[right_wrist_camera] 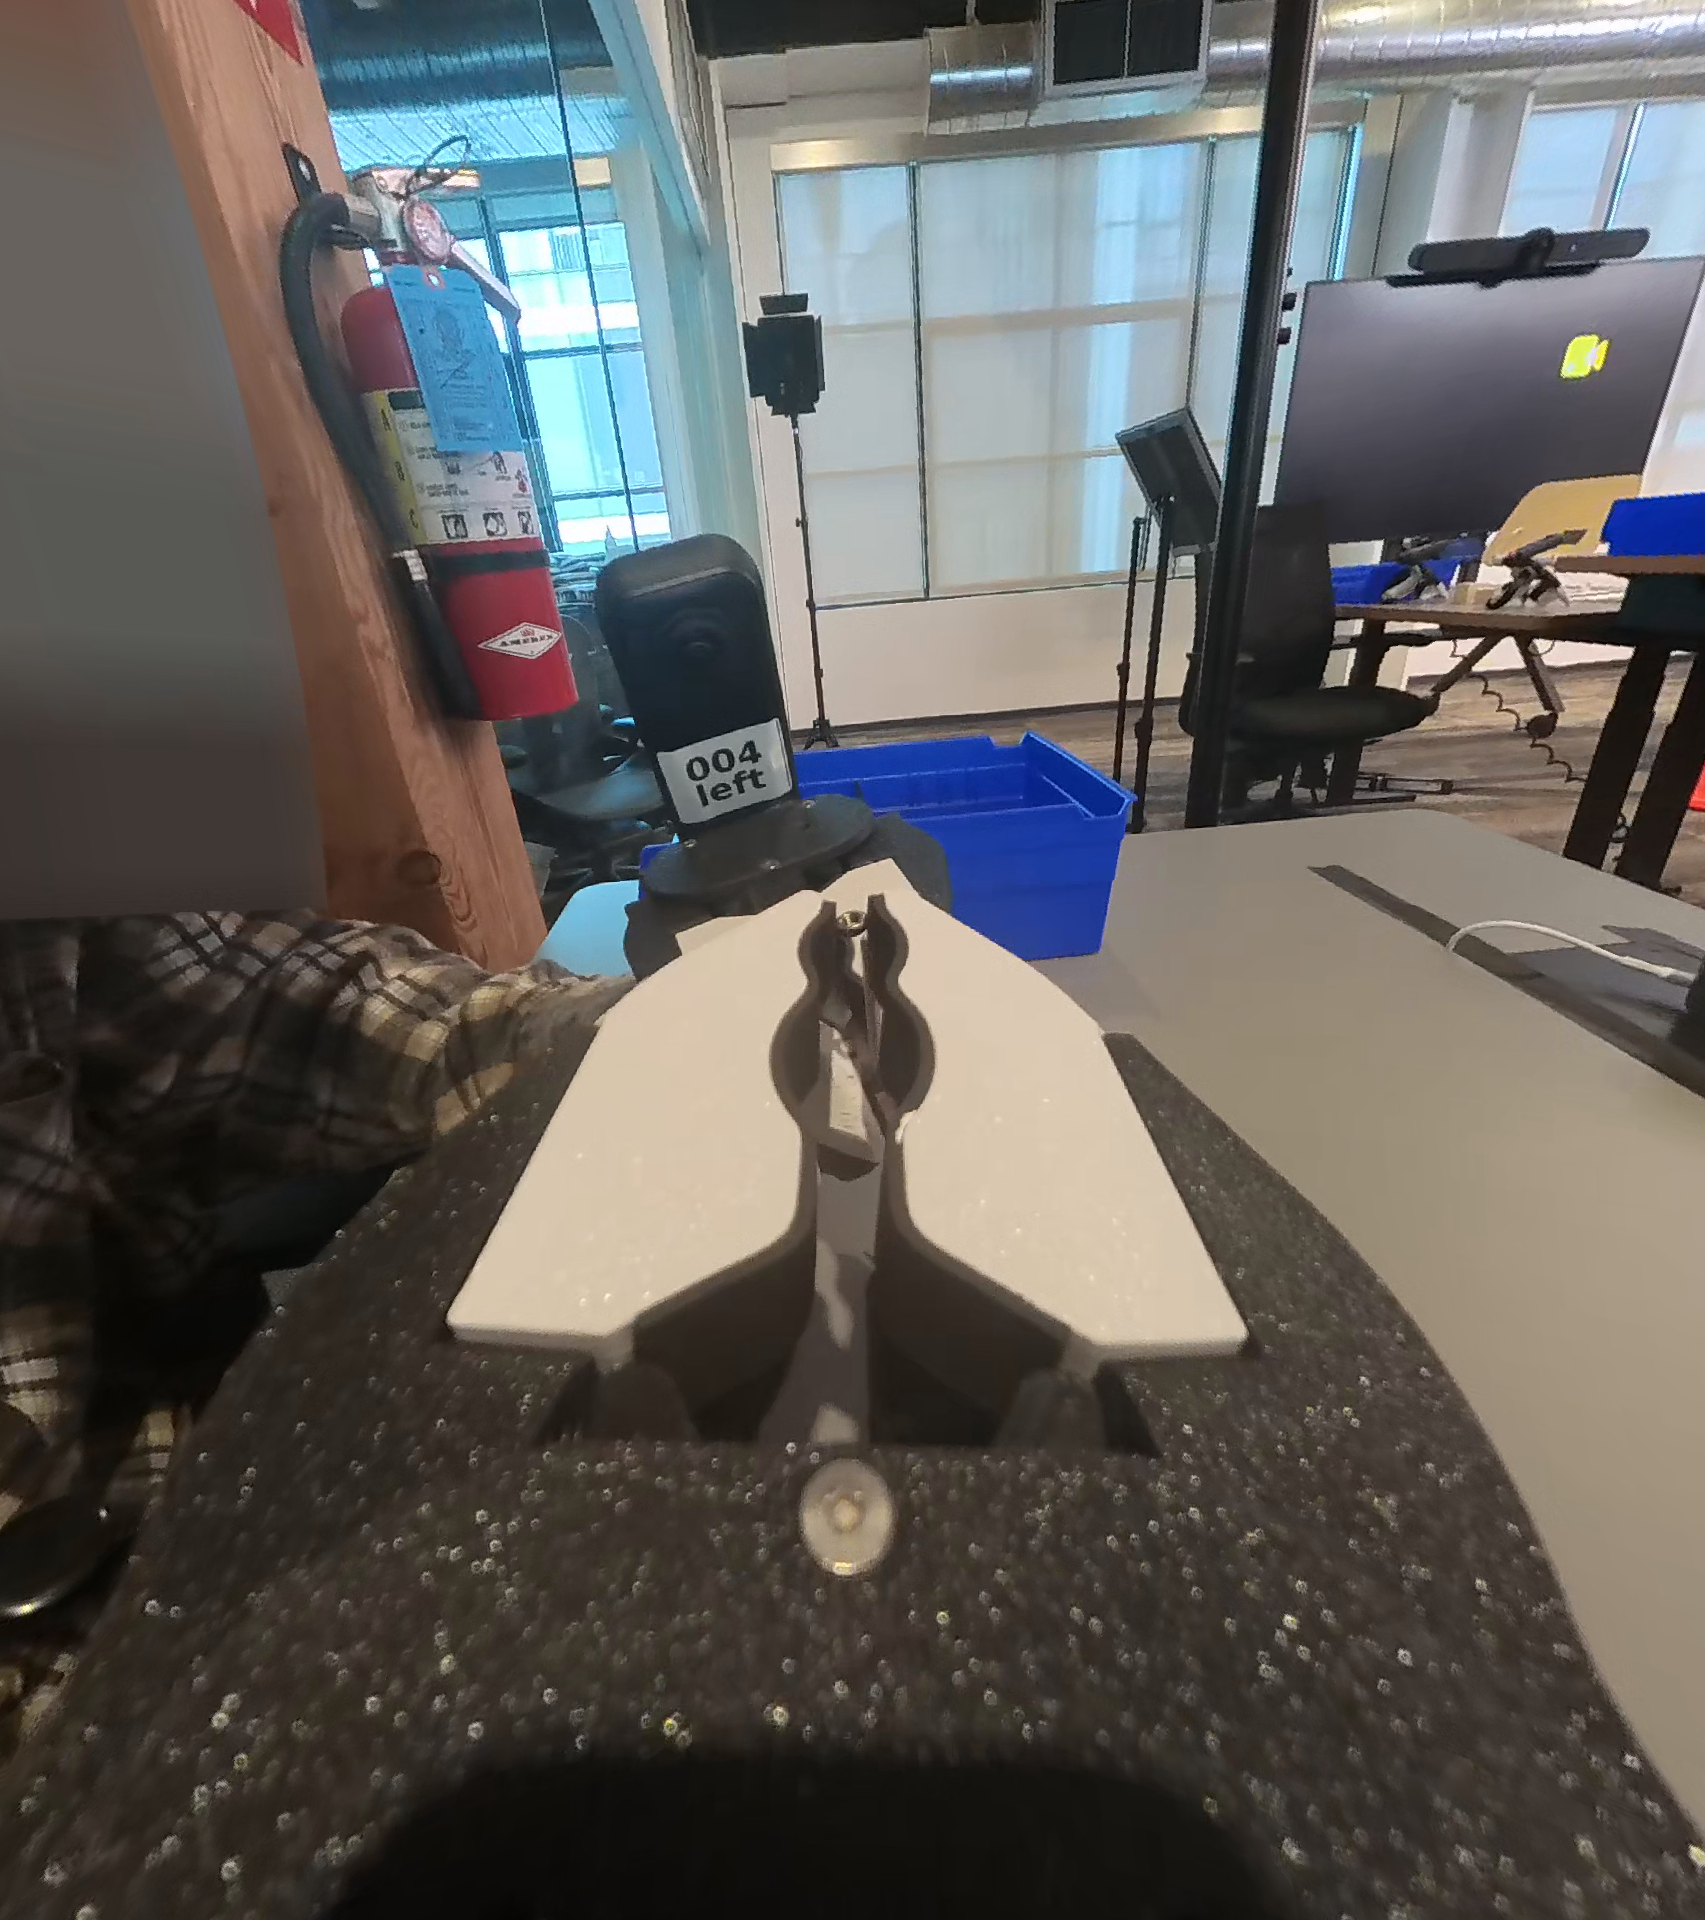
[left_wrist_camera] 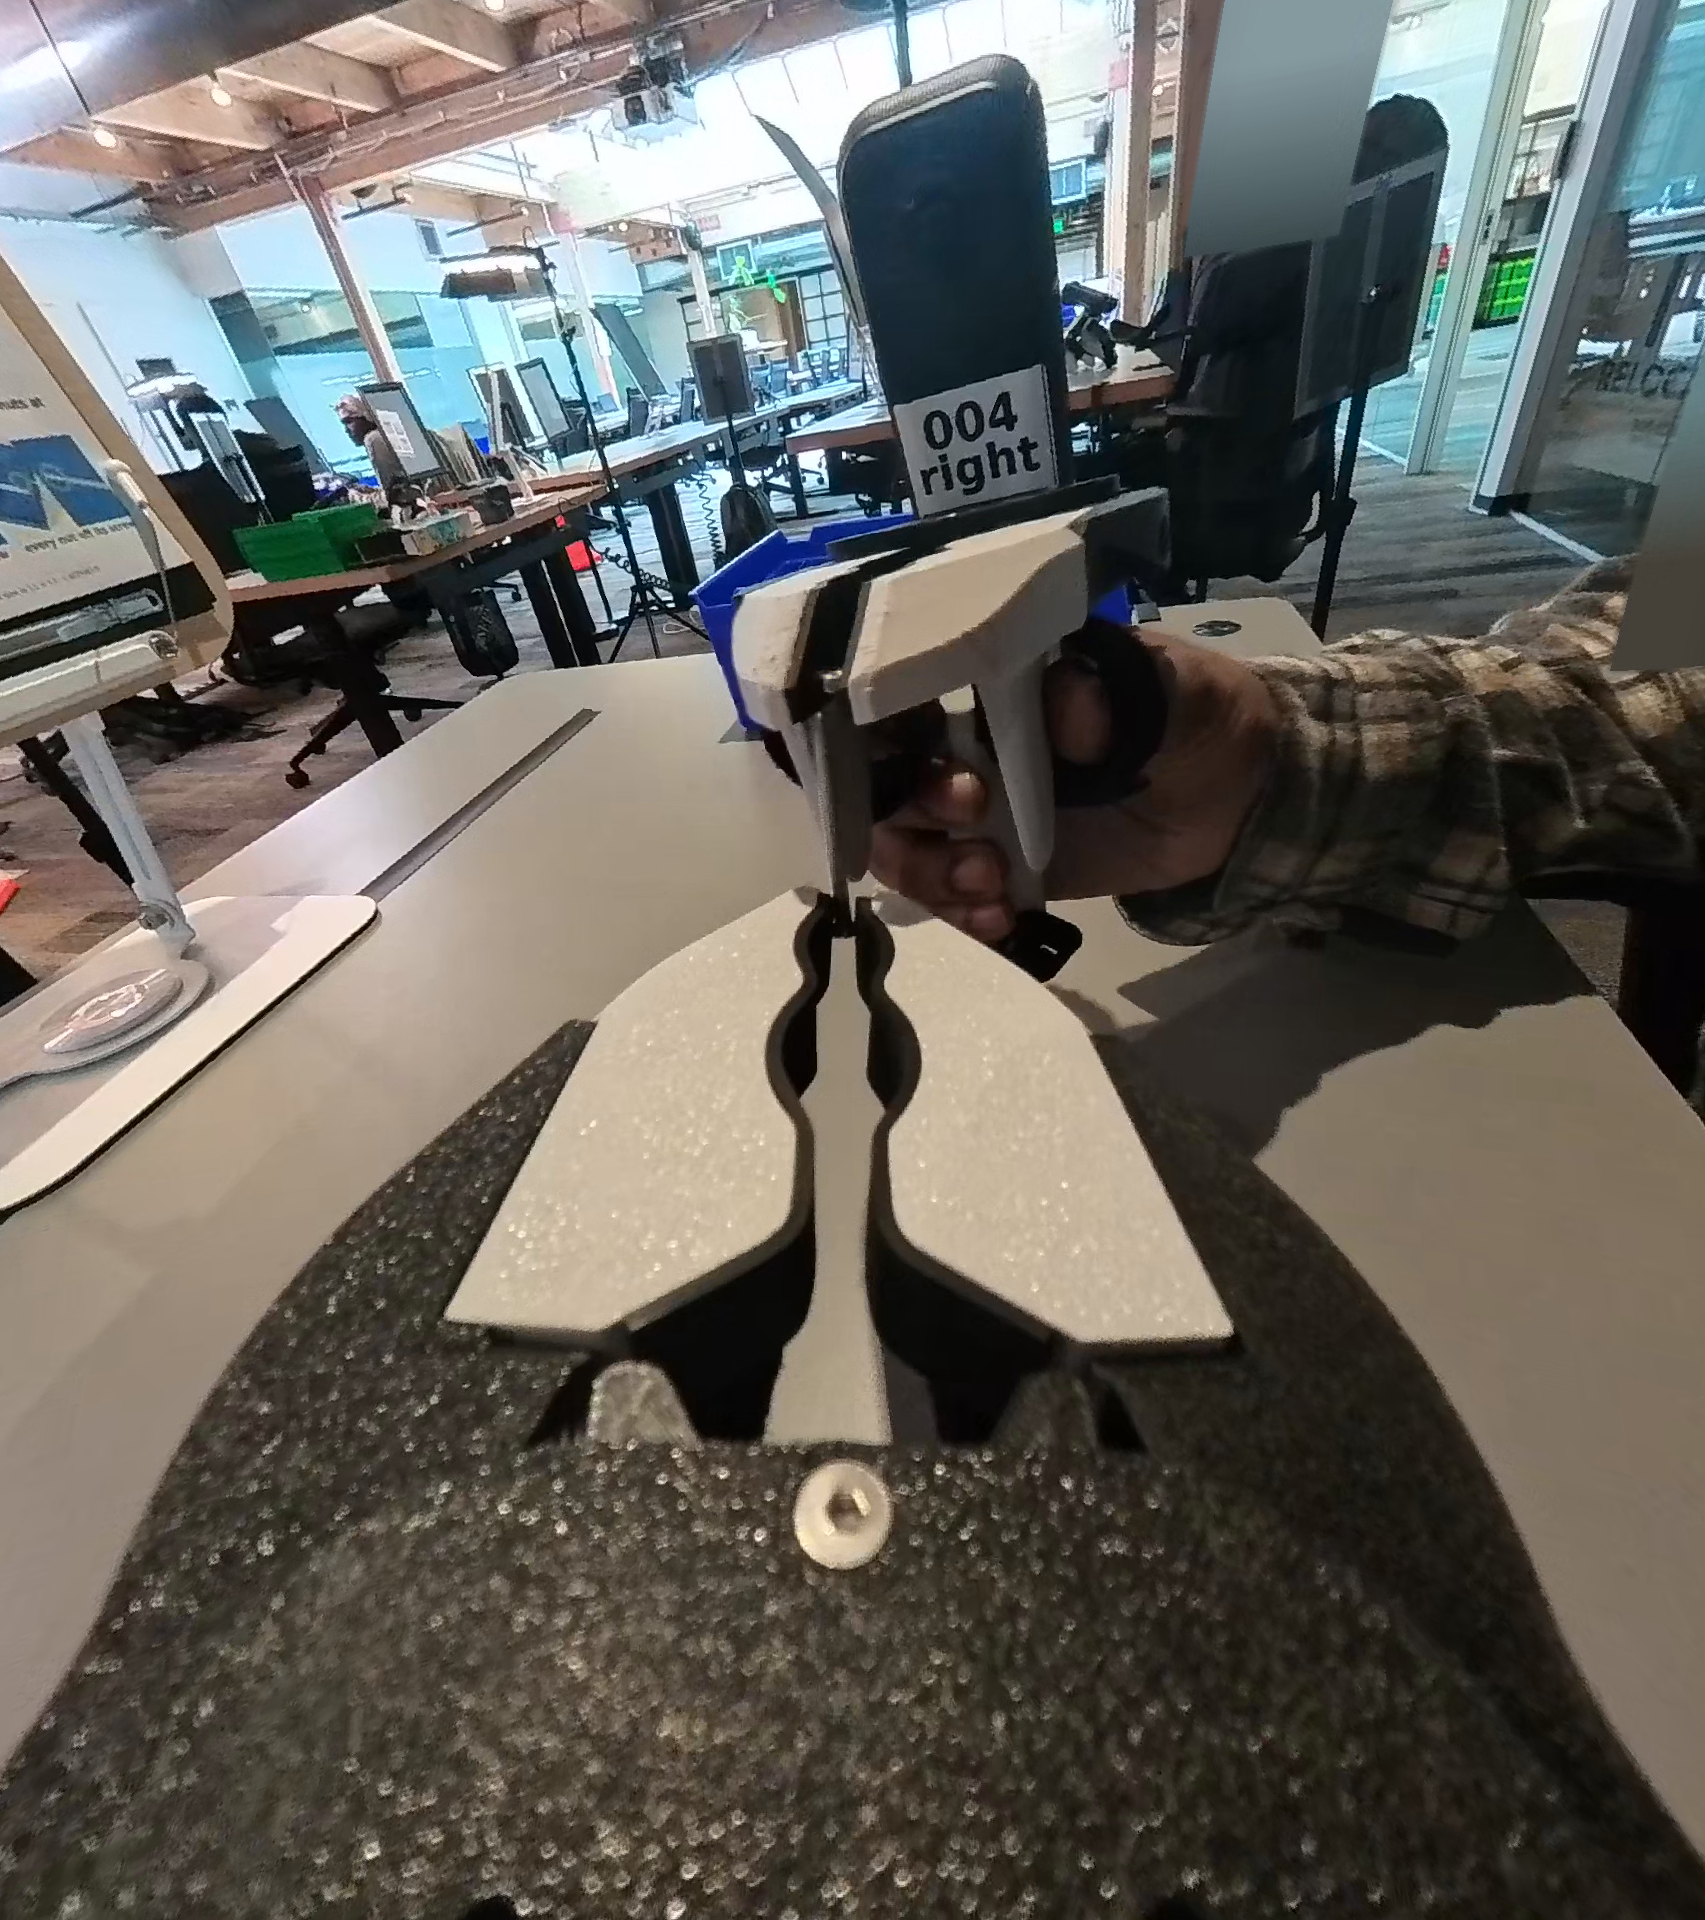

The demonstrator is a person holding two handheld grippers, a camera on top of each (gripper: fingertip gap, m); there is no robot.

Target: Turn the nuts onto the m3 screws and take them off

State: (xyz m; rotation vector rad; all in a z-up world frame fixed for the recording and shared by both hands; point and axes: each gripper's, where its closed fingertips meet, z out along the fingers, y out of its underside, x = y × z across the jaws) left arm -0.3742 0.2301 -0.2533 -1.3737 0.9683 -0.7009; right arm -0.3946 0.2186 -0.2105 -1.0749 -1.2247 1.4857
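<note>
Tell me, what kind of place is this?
Probably an open-plan office or lab: rows of desks and office chairs, a large monitor with a camera bar on top, and a fire extinguisher on a wooden post.

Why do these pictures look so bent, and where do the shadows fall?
Left wrist view: wide-angle lens curves the grey table edges; a hard shadow lies under the person's sleeve. Right wrist view: bright windows behind, the red fire extinguisher leans, a dark blot fills the bottom edge.
</note>
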